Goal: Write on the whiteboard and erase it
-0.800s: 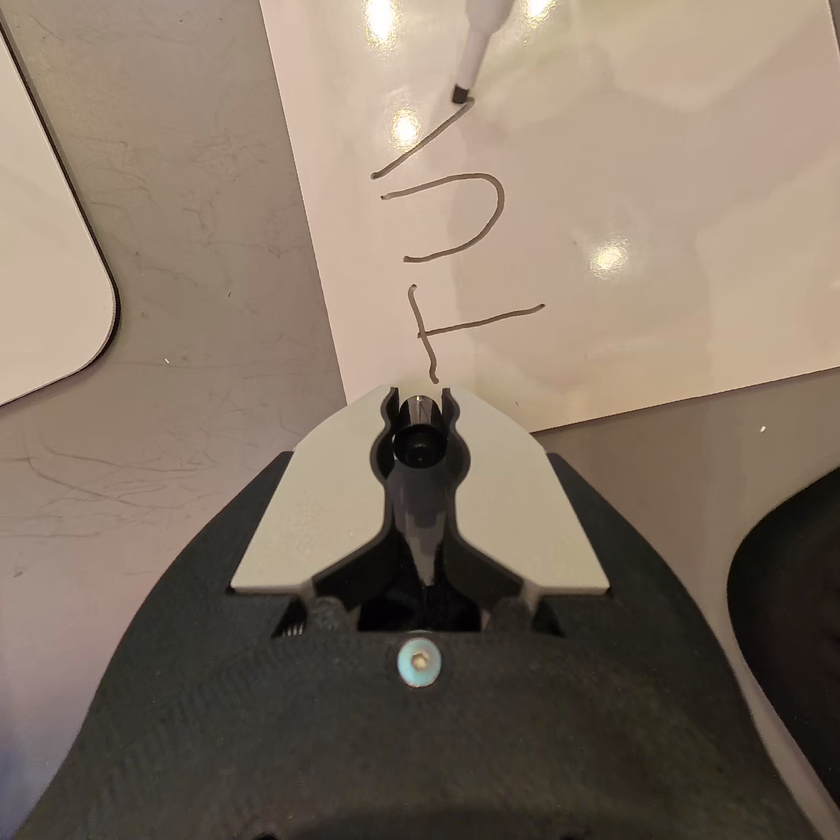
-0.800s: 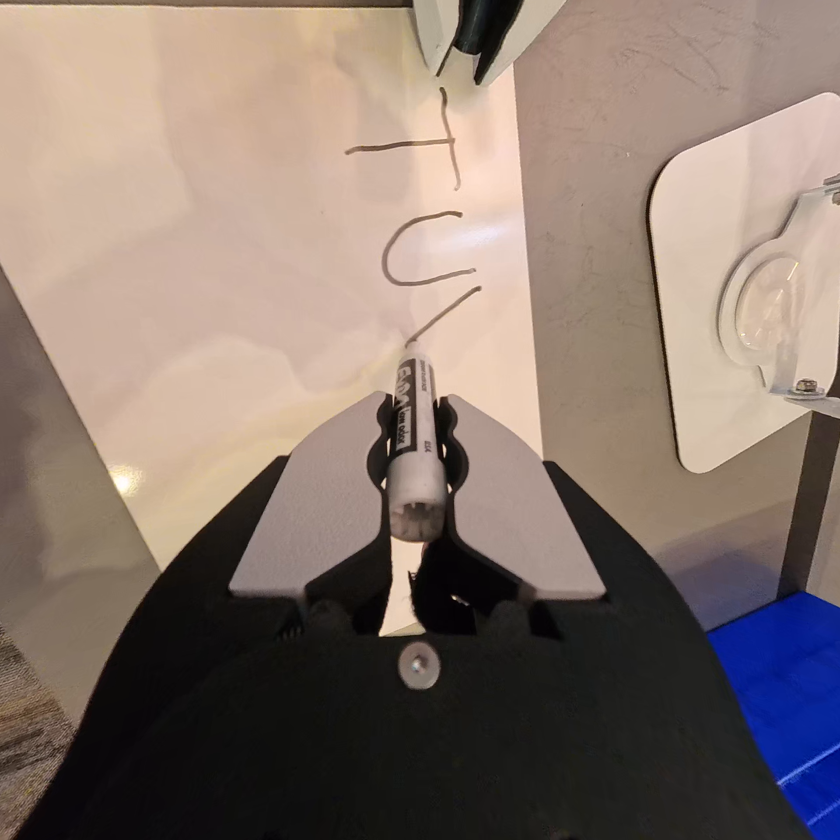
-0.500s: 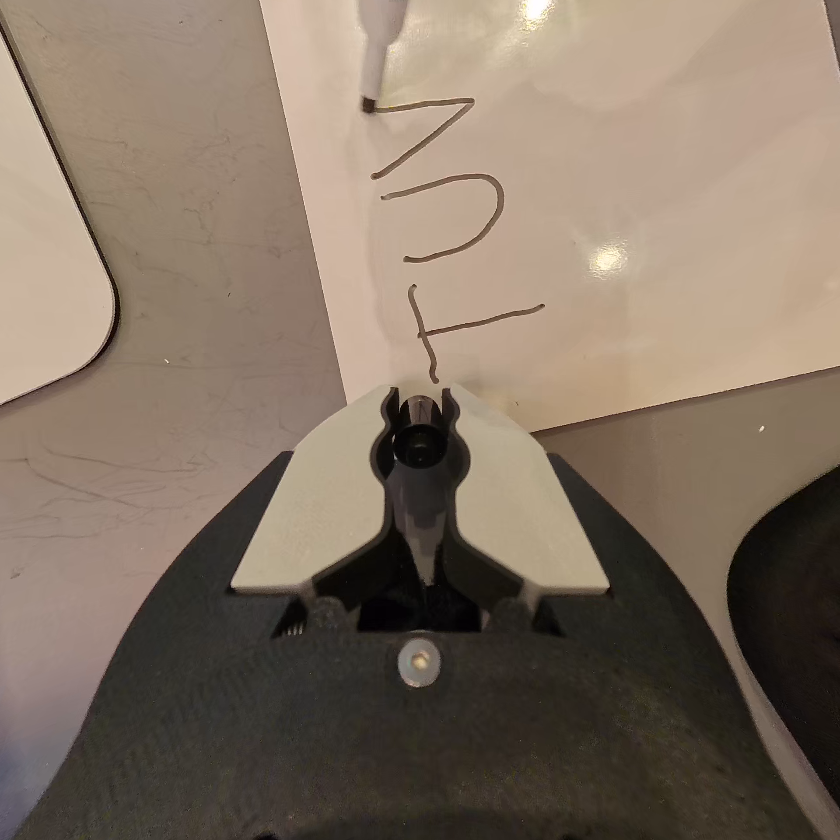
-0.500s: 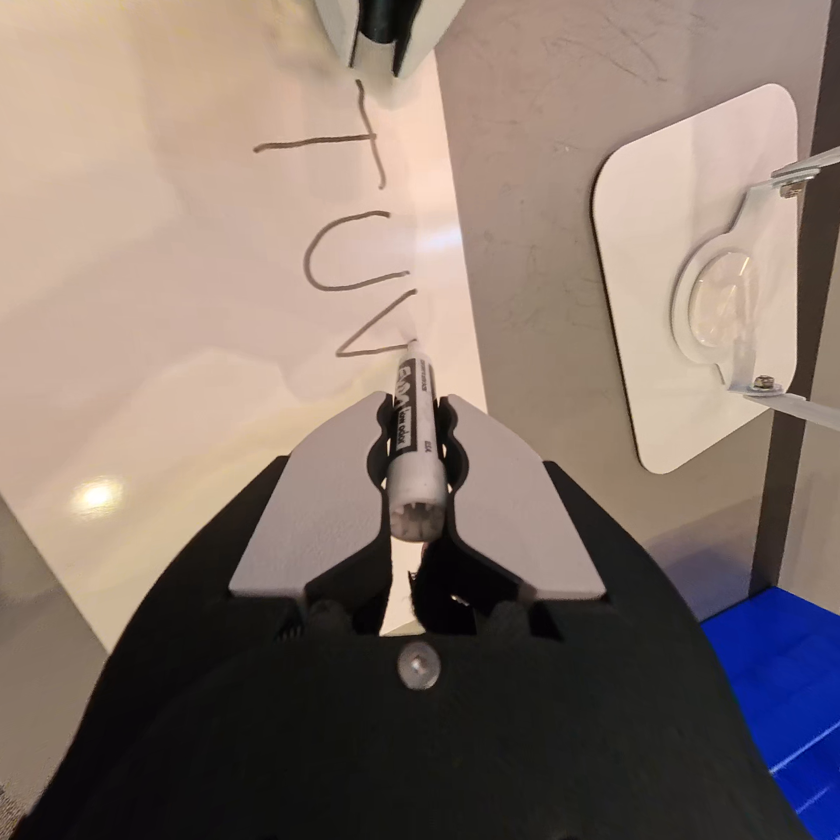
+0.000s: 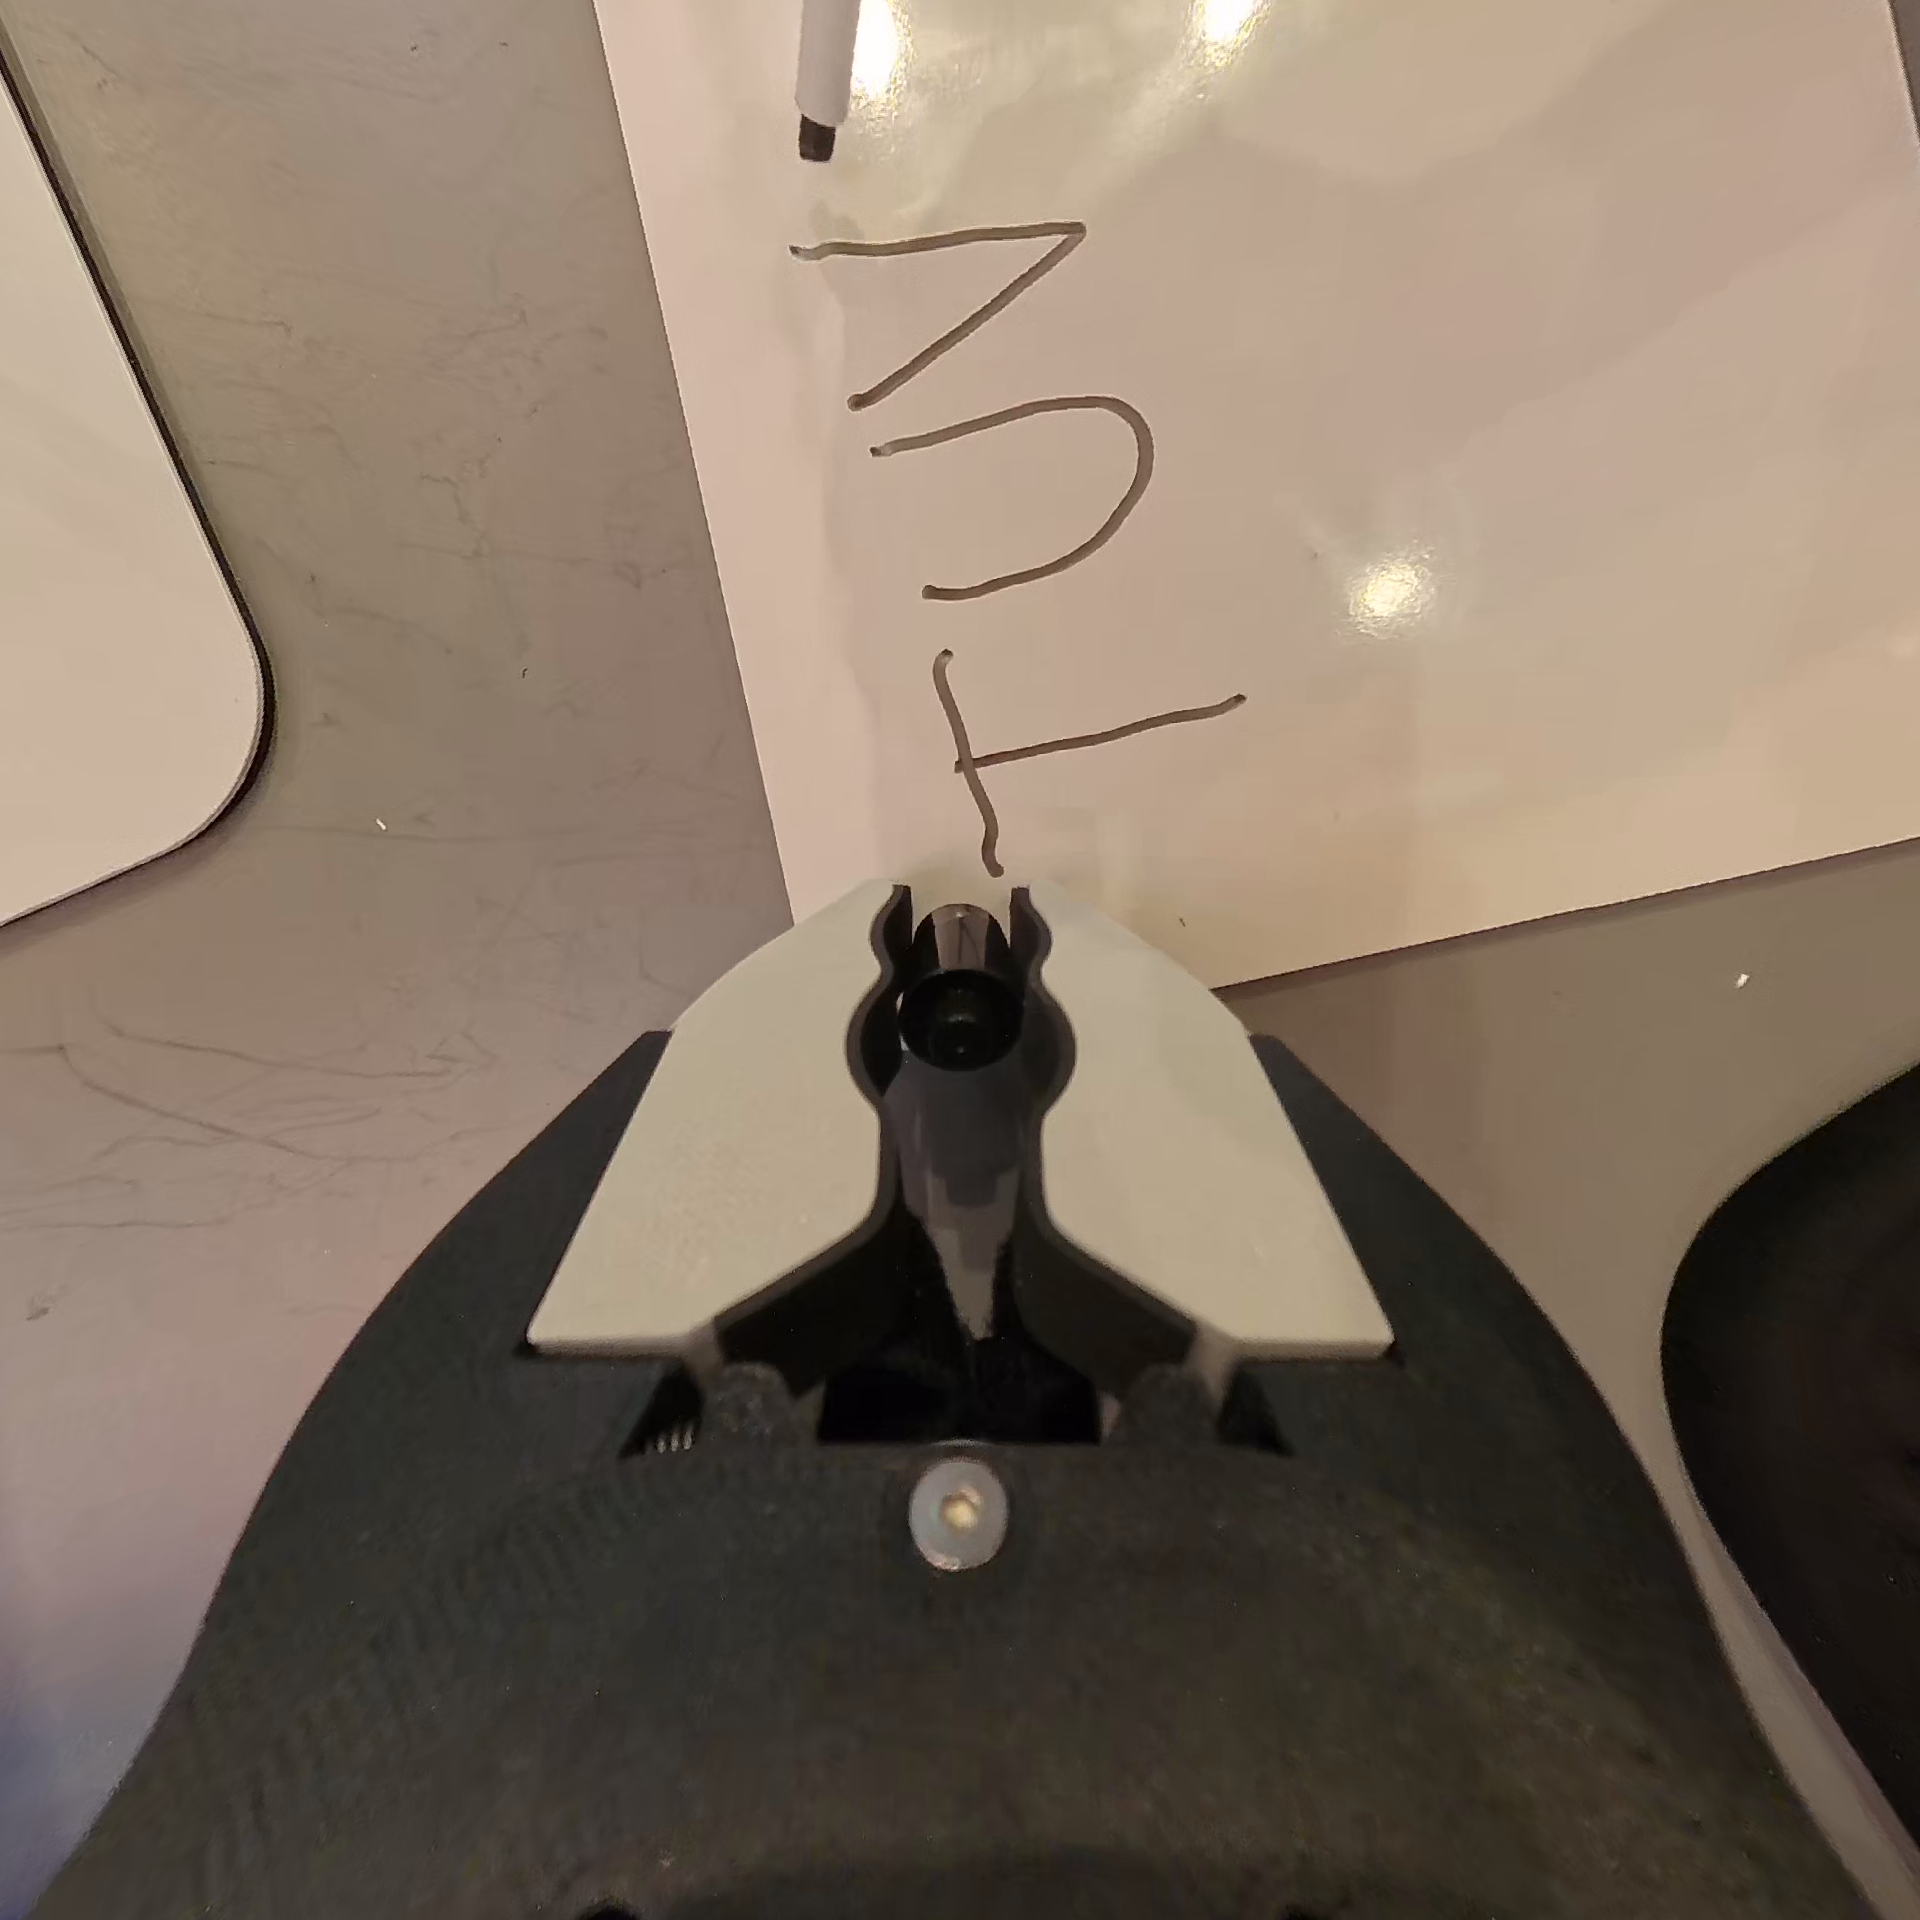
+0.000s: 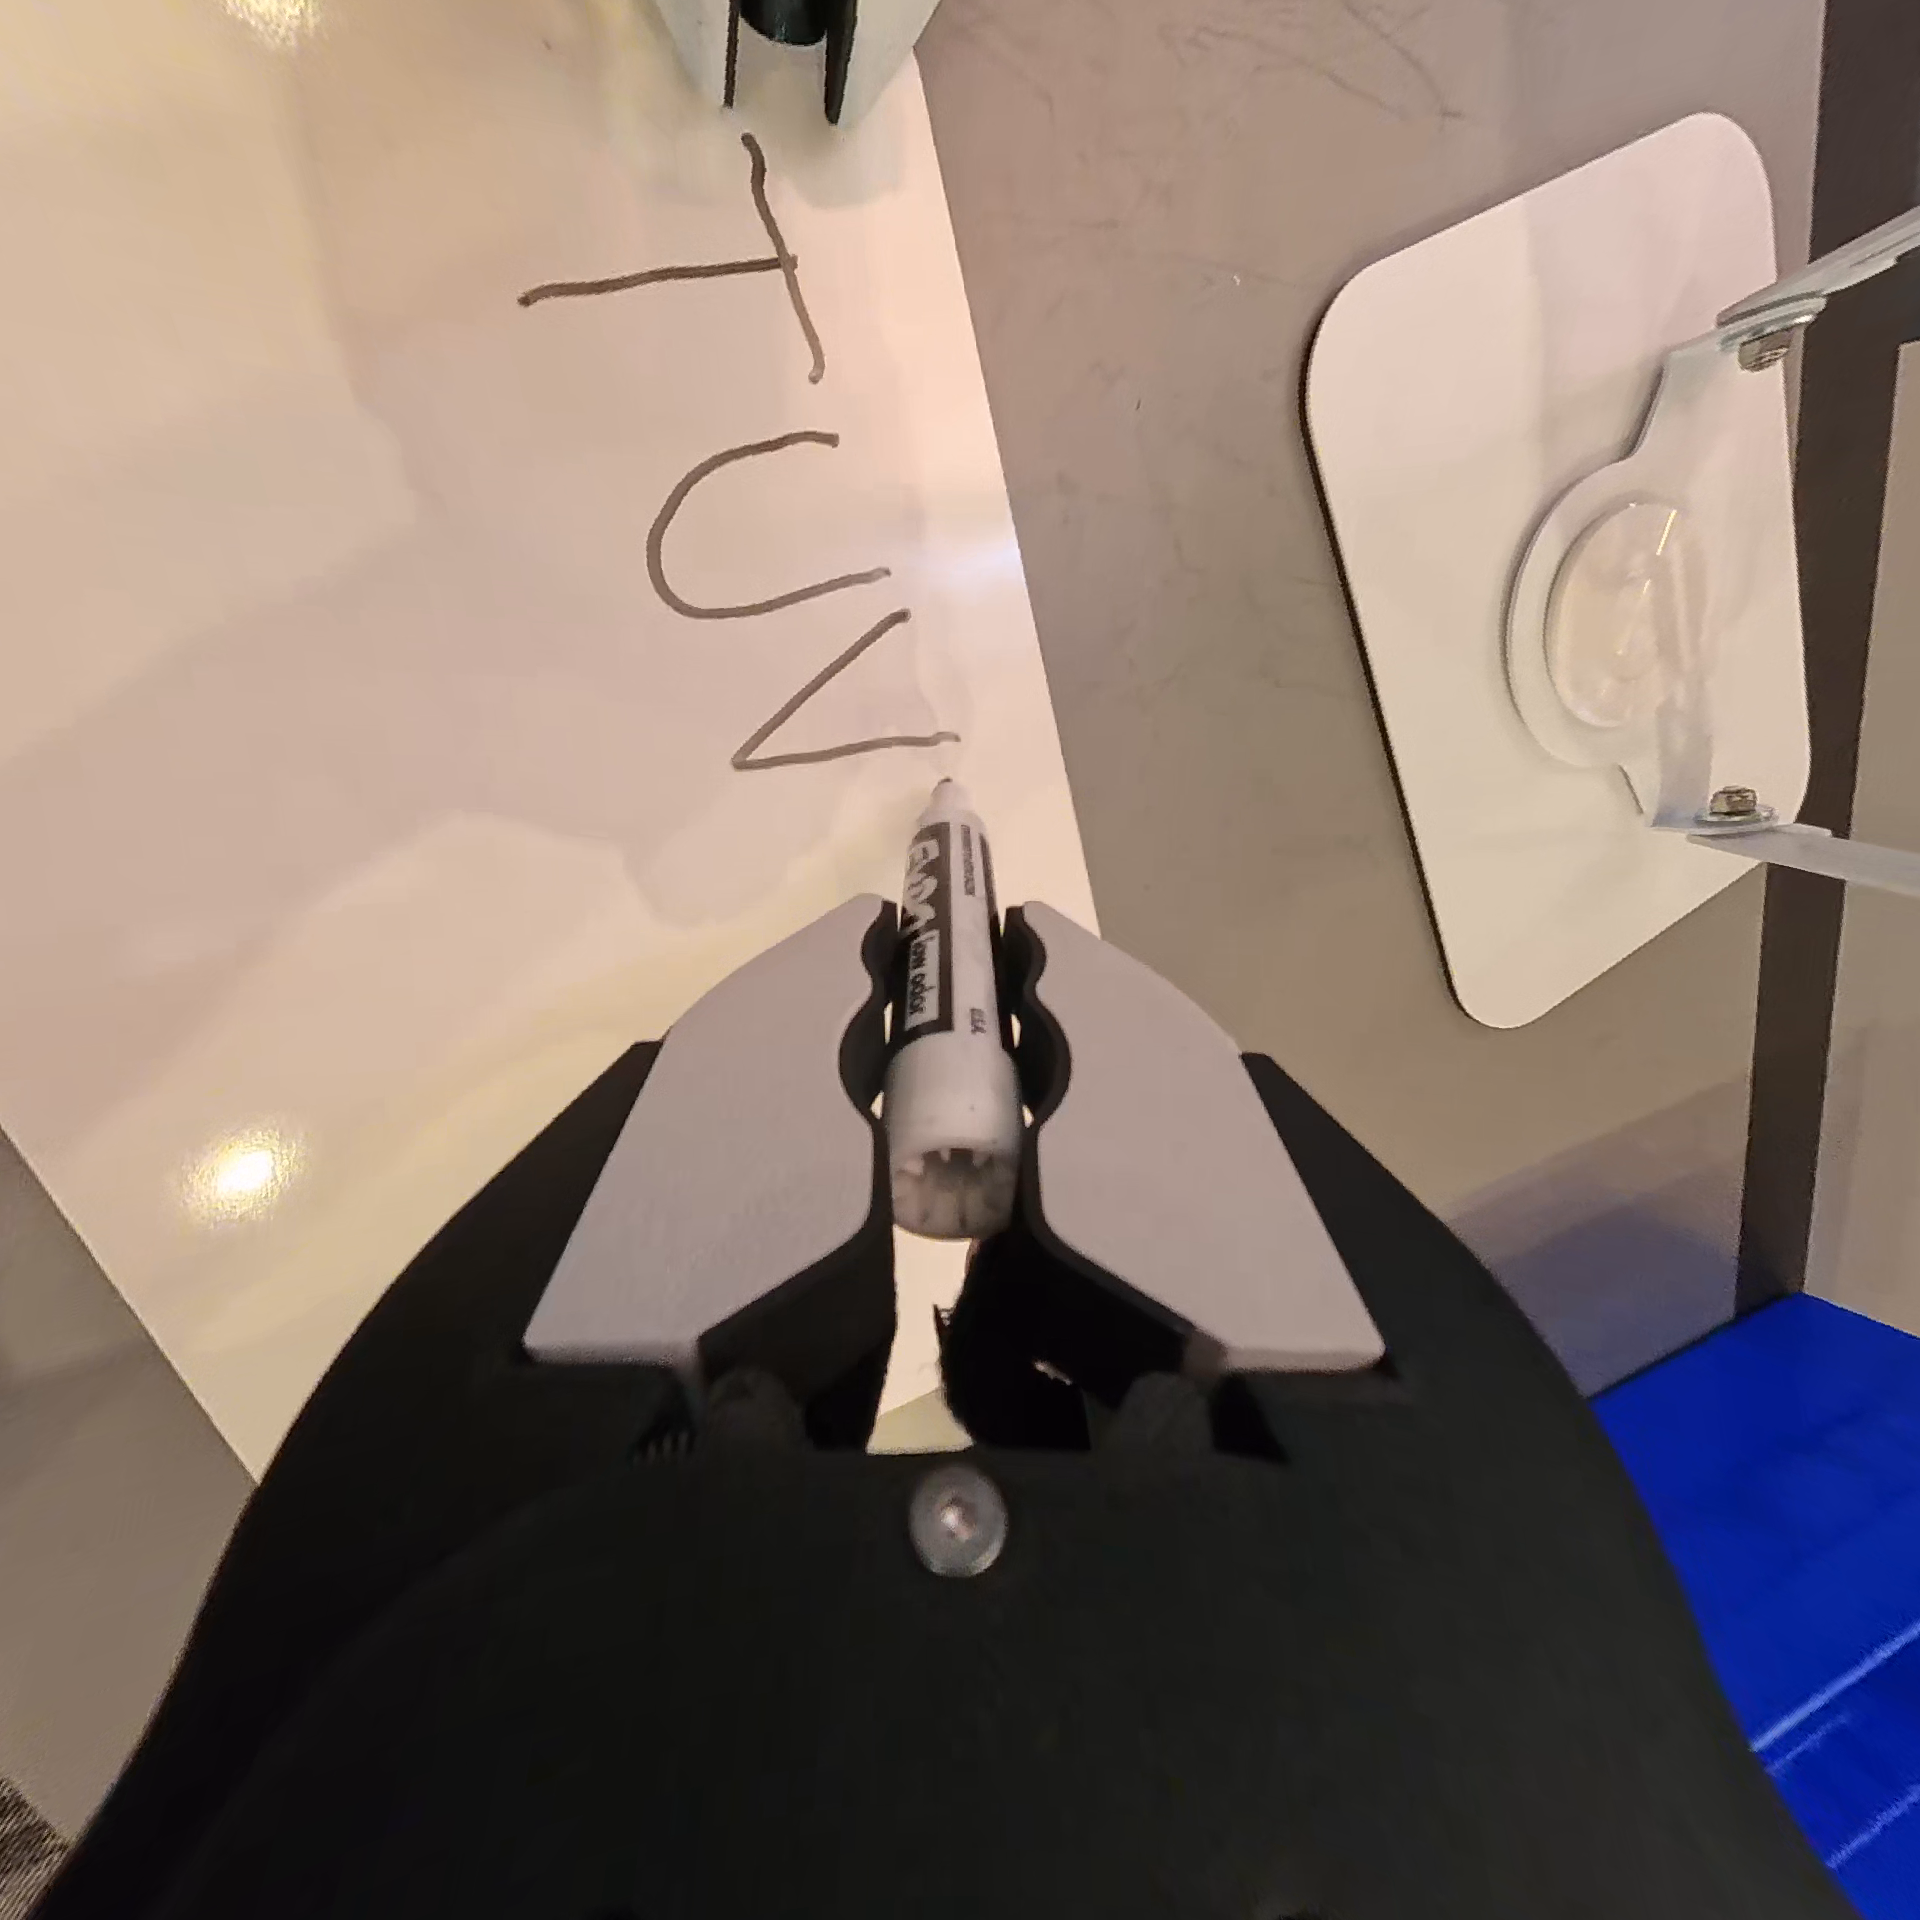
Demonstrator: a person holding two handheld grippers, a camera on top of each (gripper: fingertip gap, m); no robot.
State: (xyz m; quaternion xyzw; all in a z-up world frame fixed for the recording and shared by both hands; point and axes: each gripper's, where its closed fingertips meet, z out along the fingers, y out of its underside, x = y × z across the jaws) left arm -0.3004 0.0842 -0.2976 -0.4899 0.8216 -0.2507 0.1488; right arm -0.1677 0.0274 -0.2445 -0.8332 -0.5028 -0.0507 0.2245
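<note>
Showing blue floor (image 6: 1766, 1558) and marker label (image 6: 925, 956), right view only

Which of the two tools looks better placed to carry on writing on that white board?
The right tool, probably. It grips the marker, whose tip hovers beside the last stroke on the whiteboard. The left tool holds a black cap at the board's corner, with nothing to write with.

In the left wrist view the marker (image 5: 826, 73) is cut by the top edge; only its tip end shows. A dark round shape (image 5: 1808, 1351) at the right edge is cut off, too partial to name. In the right wrist view the left tongs (image 6: 790, 52) are cut by the top edge, and a white panel (image 5: 94, 623) leaves the left edge.
</note>
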